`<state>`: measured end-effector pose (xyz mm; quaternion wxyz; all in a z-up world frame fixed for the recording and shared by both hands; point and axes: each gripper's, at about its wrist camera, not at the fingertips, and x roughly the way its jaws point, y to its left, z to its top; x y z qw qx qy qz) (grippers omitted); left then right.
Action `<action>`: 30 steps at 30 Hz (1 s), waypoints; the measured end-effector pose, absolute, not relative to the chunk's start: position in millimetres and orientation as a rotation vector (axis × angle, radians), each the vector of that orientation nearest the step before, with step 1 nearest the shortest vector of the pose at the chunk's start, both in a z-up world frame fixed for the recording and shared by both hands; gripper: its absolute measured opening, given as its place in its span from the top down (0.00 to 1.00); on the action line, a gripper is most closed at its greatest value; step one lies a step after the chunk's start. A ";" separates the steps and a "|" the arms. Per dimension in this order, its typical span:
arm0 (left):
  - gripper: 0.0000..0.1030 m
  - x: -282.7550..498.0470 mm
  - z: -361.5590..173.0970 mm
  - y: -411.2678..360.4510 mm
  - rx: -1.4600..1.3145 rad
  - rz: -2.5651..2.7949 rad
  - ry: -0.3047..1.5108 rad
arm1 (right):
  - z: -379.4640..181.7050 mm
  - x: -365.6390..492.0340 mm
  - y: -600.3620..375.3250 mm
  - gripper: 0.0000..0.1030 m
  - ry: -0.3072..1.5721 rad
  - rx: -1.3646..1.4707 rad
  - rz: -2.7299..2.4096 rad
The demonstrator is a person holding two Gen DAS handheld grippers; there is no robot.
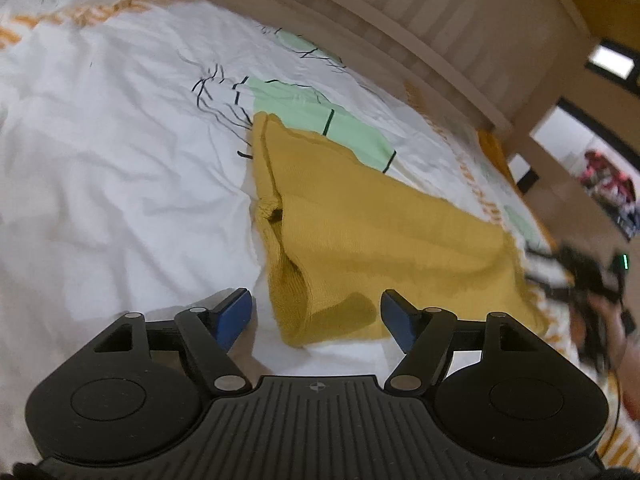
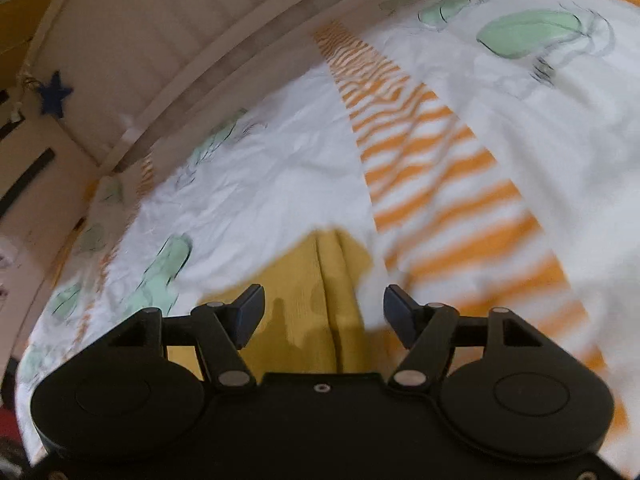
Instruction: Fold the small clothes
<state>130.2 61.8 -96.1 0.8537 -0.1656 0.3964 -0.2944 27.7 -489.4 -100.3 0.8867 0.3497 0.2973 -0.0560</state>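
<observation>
A small mustard-yellow knit garment [image 1: 360, 220] lies folded on a white bedsheet [image 1: 120, 160], with a rolled hem along its left edge. My left gripper [image 1: 316, 314] is open just above the garment's near corner, which sits between the blue fingertips [image 1: 234, 314]. In the right wrist view, my right gripper [image 2: 324, 312] is open over another edge of the yellow garment [image 2: 312, 280], which reaches in between the fingers. That view is motion-blurred. The right gripper also shows at the far right of the left wrist view [image 1: 592, 276], blurred.
The sheet has green cactus prints [image 1: 320, 116] and an orange-striped band [image 2: 432, 168]. A pale wooden slatted bed rail [image 1: 440, 20] runs along the far side; it also shows in the right wrist view [image 2: 160, 40] with a blue star [image 2: 54, 94] hanging on it.
</observation>
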 end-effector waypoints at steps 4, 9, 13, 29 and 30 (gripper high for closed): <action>0.28 135.8 -97.3 58.1 -0.401 -0.649 0.867 | -110.0 -15.2 -482.9 0.32 0.666 0.787 -0.068; 0.29 148.2 -100.0 46.8 -0.493 -0.683 0.930 | -114.9 -35.2 -471.7 0.32 0.660 0.822 -0.013; 0.84 157.2 -101.3 34.3 -0.603 -0.746 1.030 | -118.4 -23.4 -467.7 0.80 0.692 0.861 0.030; 0.97 149.8 -83.9 46.3 -0.527 -0.725 1.186 | -107.1 -34.5 -476.0 0.81 0.789 0.924 -0.062; 0.97 147.2 -88.2 46.9 -0.500 -0.710 1.197 | -112.3 -34.1 -473.8 0.80 0.811 0.907 -0.069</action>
